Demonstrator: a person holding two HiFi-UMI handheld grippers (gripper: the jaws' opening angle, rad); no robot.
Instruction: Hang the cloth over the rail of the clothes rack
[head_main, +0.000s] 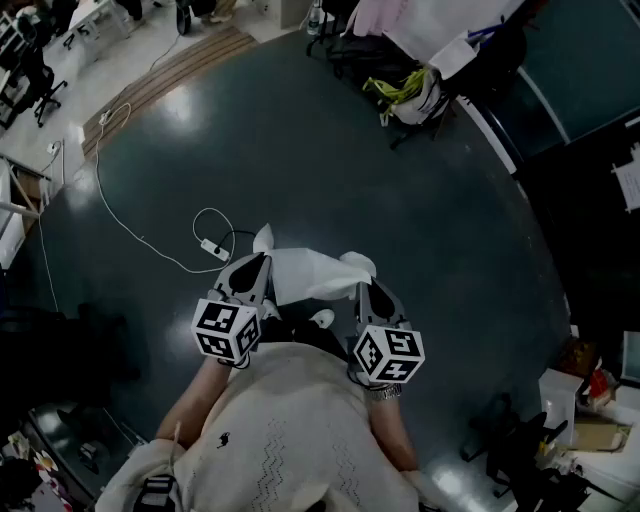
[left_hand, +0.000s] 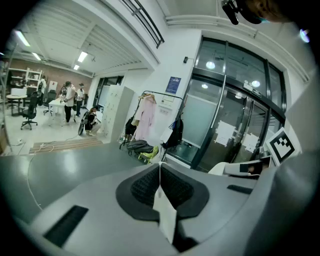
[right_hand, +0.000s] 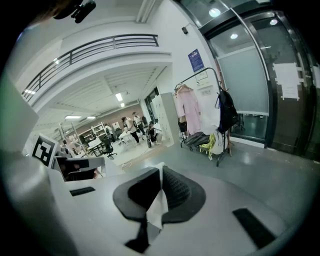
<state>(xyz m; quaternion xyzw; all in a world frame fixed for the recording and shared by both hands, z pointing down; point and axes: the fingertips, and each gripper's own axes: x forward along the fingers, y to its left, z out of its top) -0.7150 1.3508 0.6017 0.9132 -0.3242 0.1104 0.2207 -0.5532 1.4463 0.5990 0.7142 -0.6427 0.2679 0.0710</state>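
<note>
**White cloth pinched by both grippers, rack well off**

Head view, left to right: a white cable with power strip (head_main: 212, 246) lies on the dark floor (head_main: 300, 150). The left gripper (head_main: 258, 266) has its jaws closed tight on the cloth's left corner. The cloth (head_main: 305, 272) is stretched in the air between the two grippers, in front of the person's torso. The right gripper (head_main: 366, 288) has its jaws clamped on the right corner.

Both gripper views show an edge of cloth pinched between black pads. The clothes rack (left_hand: 152, 117), with garments hanging on it, stands well apart across the floor by the glass doors.
</note>
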